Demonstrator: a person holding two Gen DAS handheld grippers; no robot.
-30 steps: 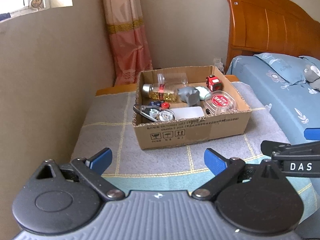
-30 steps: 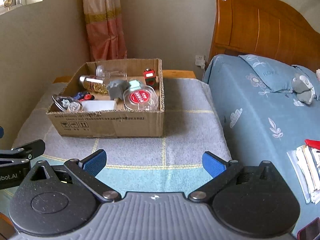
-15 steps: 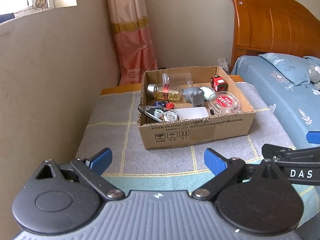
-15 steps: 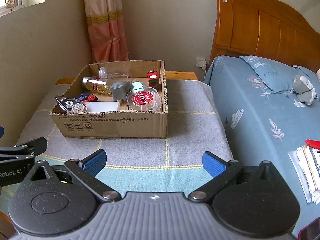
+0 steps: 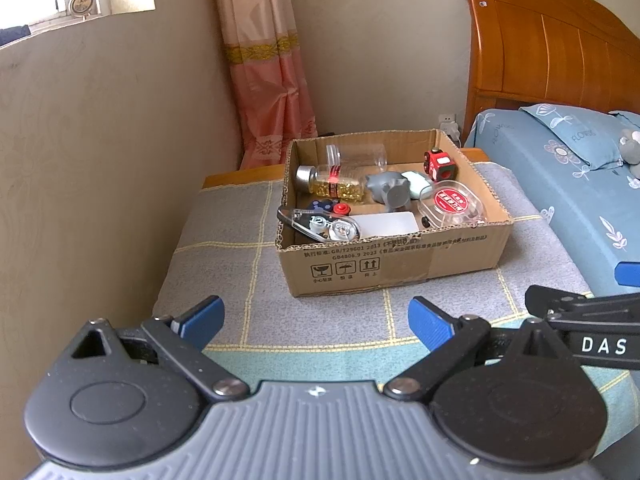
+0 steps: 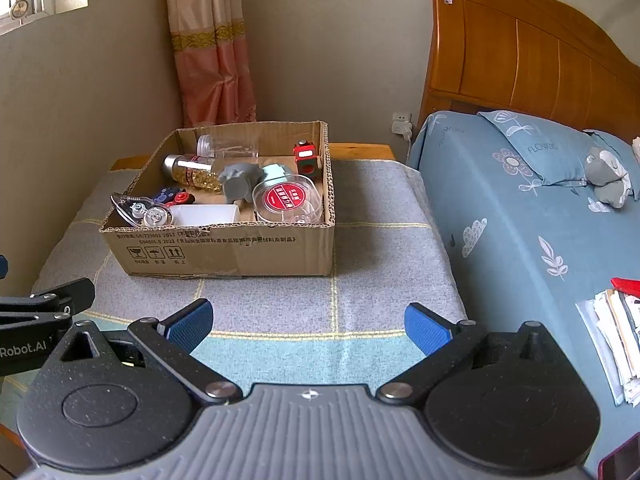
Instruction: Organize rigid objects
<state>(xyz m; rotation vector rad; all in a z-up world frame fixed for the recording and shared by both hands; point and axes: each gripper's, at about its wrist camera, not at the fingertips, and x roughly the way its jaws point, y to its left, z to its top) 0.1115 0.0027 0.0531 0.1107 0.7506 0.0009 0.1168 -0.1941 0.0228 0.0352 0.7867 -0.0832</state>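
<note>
Both grippers, left (image 5: 316,316) and right (image 6: 309,320), have shifted slightly, jaws wide apart, empty.

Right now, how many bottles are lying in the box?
2. A clear empty bottle lies along the back wall of the box; a bottle of gold pills with a silver cap lies just in front of it. Others could be hidden under the clutter.

Right tool (image 6: 308,322) spread empty before cardboard box (image 6: 224,250).
</note>
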